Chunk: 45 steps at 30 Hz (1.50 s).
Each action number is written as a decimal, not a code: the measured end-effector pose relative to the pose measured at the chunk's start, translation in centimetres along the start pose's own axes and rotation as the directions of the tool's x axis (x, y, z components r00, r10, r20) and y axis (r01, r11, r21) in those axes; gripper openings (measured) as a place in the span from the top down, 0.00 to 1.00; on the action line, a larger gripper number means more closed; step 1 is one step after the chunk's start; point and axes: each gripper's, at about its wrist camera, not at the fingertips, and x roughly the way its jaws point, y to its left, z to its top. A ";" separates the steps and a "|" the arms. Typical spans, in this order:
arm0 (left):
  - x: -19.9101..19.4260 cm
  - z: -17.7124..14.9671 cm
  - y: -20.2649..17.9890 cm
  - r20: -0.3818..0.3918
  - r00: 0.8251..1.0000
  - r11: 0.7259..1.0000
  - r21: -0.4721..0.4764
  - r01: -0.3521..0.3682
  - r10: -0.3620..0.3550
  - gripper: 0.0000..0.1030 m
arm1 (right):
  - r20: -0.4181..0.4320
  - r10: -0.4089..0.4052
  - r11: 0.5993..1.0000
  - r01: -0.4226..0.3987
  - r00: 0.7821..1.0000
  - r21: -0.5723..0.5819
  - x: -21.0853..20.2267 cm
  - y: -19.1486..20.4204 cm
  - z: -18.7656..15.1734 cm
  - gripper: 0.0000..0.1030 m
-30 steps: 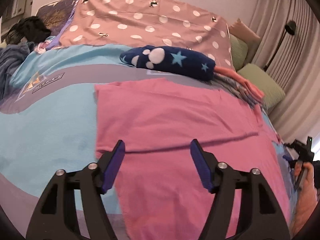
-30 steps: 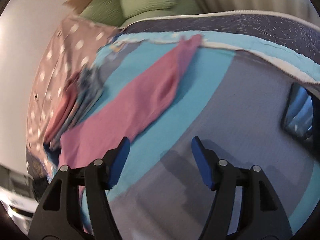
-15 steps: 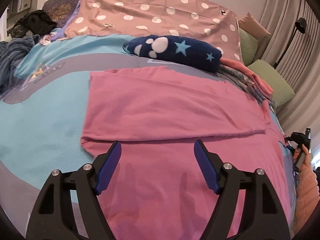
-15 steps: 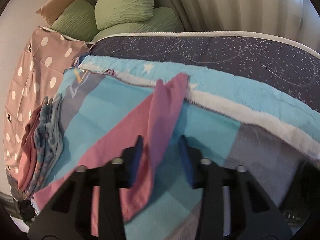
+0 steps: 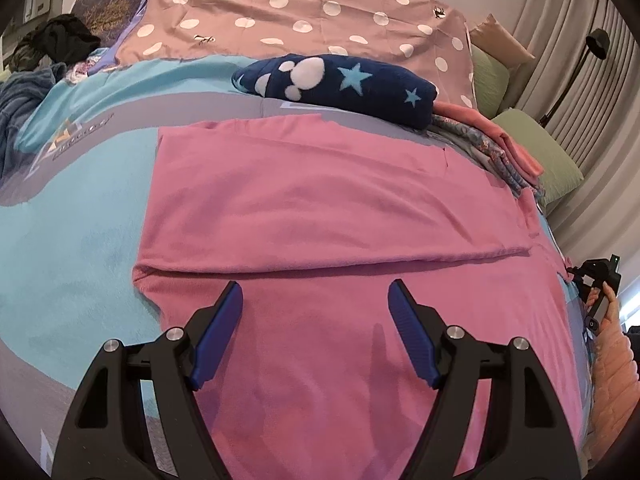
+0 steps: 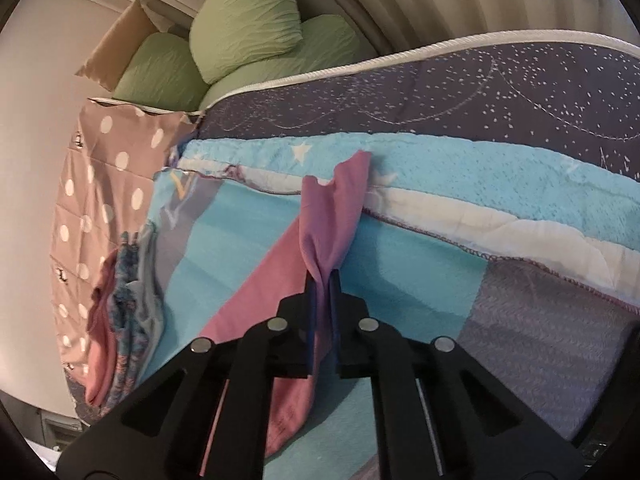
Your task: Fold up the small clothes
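While the pink garment (image 5: 320, 208) shows one fold, the right gripper (image 6: 323, 280) pinches its end and the left gripper (image 5: 316, 300) hovers spread, leaving further folds.

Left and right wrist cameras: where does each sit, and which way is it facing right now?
Left wrist: on the left gripper, angled down over the pink garment toward the dotted cover; open fingers, plus the person's hand at right.
Right wrist: on the right gripper, facing the green pillows; its fingers have just closed on the garment's end.
Shared: garment, bedding.
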 end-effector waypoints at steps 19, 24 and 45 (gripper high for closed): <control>-0.4 0.5 0.2 0.031 0.996 0.995 -0.039 0.086 -0.085 0.27 | -0.514 0.466 0.491 -0.693 0.720 -0.528 -10.9 26.6 -24.7 0.94; -0.8 0.2 2.1 0.034 0.994 0.989 -0.100 0.105 -0.102 0.27 | -0.667 0.221 0.371 -0.694 0.711 -0.617 -8.7 27.4 -34.4 0.90; -1.7 0.5 2.5 0.055 0.979 0.975 -0.093 0.203 -0.199 0.50 | -0.567 0.008 -0.142 -0.561 0.823 -0.816 -10.9 26.0 -45.3 0.64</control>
